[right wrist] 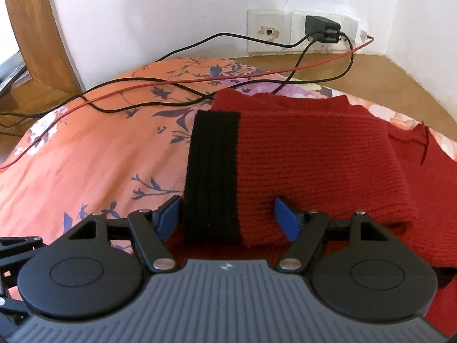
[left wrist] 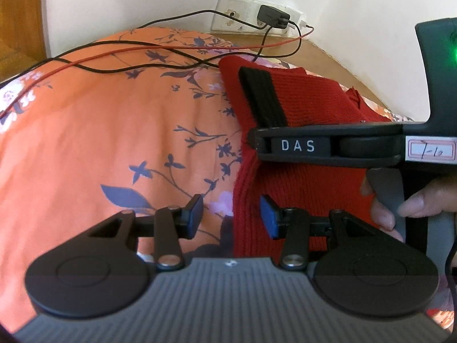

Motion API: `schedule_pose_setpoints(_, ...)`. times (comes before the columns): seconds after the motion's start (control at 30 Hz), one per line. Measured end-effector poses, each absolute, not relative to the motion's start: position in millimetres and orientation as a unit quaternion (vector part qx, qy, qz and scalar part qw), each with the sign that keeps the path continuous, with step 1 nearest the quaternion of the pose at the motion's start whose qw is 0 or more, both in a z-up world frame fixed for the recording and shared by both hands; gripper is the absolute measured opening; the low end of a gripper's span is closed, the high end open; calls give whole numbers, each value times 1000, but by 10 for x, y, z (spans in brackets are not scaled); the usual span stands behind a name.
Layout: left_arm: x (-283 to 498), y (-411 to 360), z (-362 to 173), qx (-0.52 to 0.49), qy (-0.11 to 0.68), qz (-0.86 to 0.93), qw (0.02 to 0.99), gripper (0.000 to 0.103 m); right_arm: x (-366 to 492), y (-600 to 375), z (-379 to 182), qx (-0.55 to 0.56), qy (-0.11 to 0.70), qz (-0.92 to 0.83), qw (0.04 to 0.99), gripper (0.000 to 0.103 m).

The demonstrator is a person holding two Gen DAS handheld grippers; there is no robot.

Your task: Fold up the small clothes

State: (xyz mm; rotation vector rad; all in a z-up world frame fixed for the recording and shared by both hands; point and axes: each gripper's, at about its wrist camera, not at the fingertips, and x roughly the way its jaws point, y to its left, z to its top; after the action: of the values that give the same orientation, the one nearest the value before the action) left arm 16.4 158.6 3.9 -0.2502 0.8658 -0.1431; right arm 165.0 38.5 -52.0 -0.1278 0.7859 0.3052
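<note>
A red knit sweater (right wrist: 314,157) lies on an orange floral bedsheet (right wrist: 85,157), with one sleeve folded across its body. The sleeve ends in a black ribbed cuff (right wrist: 211,177). My right gripper (right wrist: 228,218) is open, and the cuff end of the sleeve lies between its blue pads (right wrist: 288,220) unclamped. My left gripper (left wrist: 232,215) is open over the sweater's left edge (left wrist: 242,188), where red knit meets bedsheet. In the left wrist view the cuff (left wrist: 260,97) runs under the right tool's black housing (left wrist: 328,145), which a hand (left wrist: 385,211) holds.
Black cables (right wrist: 137,105) and a red cable (right wrist: 200,80) trail over the far part of the bedsheet. A black charger (right wrist: 320,28) is plugged into the wall socket plate (right wrist: 268,31). A wooden ledge (right wrist: 385,74) runs behind the bed and a wooden frame (right wrist: 31,34) stands at left.
</note>
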Motion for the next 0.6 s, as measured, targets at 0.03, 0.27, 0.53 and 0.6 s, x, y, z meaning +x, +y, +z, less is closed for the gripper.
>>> schedule_pose_setpoints(0.03, 168, 1587, 39, -122, 418, -69, 898, 46, 1640, 386, -522, -64, 379, 143, 912, 72)
schedule_pose_setpoints(0.27, 161, 1615, 59, -125, 419, -67, 897, 46, 1558, 332, -446, -50, 369, 153, 916, 31)
schedule_pose_setpoints(0.53, 126, 1715, 120, -134, 411, -55, 900, 46, 1475, 111, -337, -3, 366, 151, 918, 10)
schedule_pose_setpoints(0.6, 142, 1727, 127, -140, 412, -51, 899, 46, 1426, 37, -256, 11, 362, 146, 920, 10)
